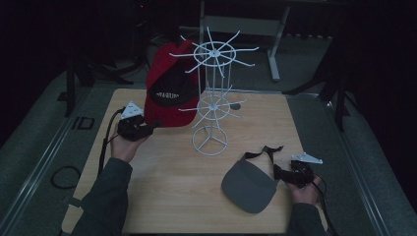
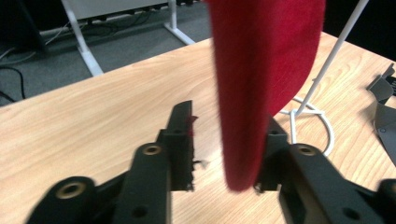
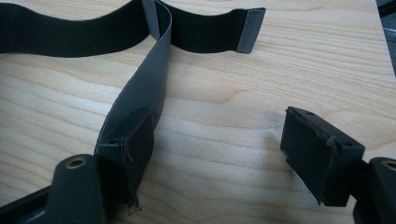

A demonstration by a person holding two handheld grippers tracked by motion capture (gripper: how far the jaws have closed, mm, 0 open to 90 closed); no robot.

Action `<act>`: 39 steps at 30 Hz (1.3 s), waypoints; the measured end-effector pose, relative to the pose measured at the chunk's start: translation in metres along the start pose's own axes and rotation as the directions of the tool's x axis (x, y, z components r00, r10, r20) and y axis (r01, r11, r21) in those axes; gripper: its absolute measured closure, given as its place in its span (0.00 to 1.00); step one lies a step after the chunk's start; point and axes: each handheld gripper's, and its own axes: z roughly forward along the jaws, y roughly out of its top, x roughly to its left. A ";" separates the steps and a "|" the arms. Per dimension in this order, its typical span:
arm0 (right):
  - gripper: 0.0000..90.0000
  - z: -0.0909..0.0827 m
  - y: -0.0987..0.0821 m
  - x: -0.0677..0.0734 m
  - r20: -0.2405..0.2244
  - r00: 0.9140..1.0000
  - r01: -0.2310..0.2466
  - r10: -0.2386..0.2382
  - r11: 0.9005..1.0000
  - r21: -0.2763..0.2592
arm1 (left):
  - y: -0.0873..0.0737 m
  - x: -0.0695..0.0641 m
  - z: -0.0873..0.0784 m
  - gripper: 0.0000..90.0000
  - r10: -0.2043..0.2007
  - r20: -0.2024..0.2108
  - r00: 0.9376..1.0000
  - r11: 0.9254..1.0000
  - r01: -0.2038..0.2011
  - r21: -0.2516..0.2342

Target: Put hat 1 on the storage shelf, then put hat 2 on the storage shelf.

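This is looking like a test room or lab, not a home. A wooden table (image 1: 167, 196) is sitting in the middle of a dim room with dark walls all around. Black stands (image 1: 74, 83) are standing beside it on a grey floor (image 1: 29, 157). Cables (image 1: 64, 177) are lying on that floor. A grey metal desk frame (image 1: 275, 44) is waiting at the back. A white wire rack (image 1: 212, 98) is standing on the table, like a shop display.
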 end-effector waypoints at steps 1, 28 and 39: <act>0.28 0.000 0.000 0.000 0.000 1.000 0.000 0.000 1.000 0.000 | -0.002 0.001 -0.001 0.71 -0.006 0.000 1.000 1.000 0.006 0.000; 0.29 0.000 0.000 0.000 0.000 1.000 -0.001 0.001 1.000 0.000 | -0.046 0.001 -0.013 0.64 -0.021 -0.051 0.998 0.995 0.026 0.093; 0.29 0.000 0.000 0.000 0.000 1.000 0.000 0.000 1.000 -0.001 | -0.067 -0.008 -0.001 0.64 0.018 -0.089 0.996 0.989 -0.005 0.147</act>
